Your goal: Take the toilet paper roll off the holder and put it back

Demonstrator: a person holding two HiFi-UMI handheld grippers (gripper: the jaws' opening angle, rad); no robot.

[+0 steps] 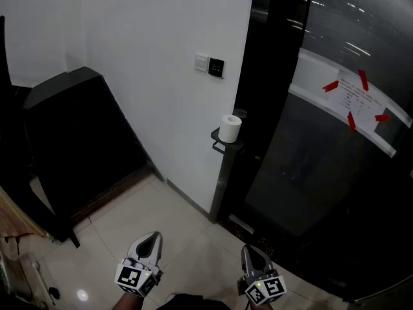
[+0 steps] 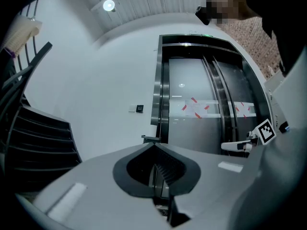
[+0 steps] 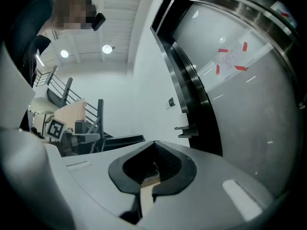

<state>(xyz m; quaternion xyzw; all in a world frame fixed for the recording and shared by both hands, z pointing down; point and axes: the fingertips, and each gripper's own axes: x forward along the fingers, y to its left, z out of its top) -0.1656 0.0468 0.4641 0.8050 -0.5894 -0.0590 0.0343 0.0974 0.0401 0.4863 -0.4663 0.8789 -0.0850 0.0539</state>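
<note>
Below, left hand-held gripper (image 1: 153,236) and right hand-held gripper (image 1: 249,250), both clenched empty, are cut off at the edge.

Taped notice (image 1: 358,102) print too small; wall switch (image 1: 216,66) markings illegible.

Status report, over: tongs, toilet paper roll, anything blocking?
Left tongs shut, empty. Right tongs shut, empty. Toilet paper roll upright on holder, untouched. Nothing seen blocking.
</note>
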